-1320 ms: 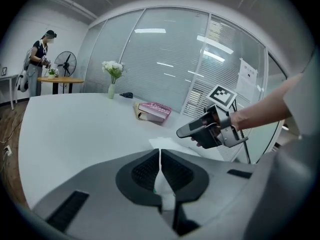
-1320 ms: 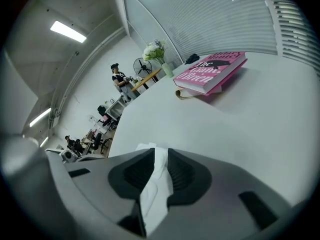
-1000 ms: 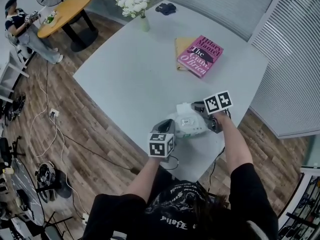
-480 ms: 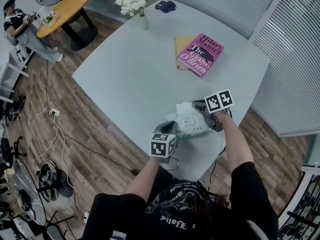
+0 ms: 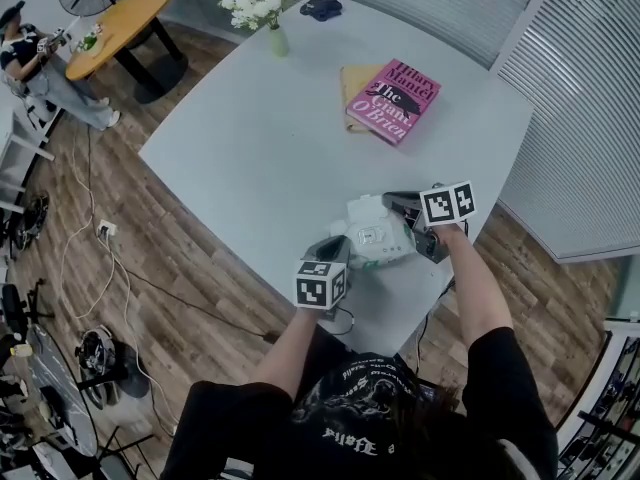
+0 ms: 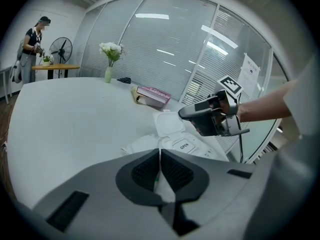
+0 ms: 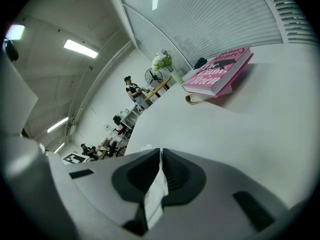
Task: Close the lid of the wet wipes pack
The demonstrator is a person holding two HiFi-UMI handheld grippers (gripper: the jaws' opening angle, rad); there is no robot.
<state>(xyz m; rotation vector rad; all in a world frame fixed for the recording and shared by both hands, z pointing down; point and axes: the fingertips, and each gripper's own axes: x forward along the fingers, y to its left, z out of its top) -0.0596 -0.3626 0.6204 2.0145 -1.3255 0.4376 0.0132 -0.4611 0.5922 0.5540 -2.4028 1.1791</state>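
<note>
Pale grey table over wood-plank floor. White soft-plastic wet wipes pack, flip lid raised; pink hardback book lies beyond the pack. My left gripper and right gripper each pinch a pack end.

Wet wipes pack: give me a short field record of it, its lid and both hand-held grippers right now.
pack: wet wipes pack lying on the white table, near the person's edge
lid: lid open, flipped up on the far side; OPEN label exposed
left hand-held gripper: jaws shut on the pack's near edge
right hand-held gripper: jaws shut on a thin white flap, apparently the lid's edge
task state: lid not yet closed
</note>
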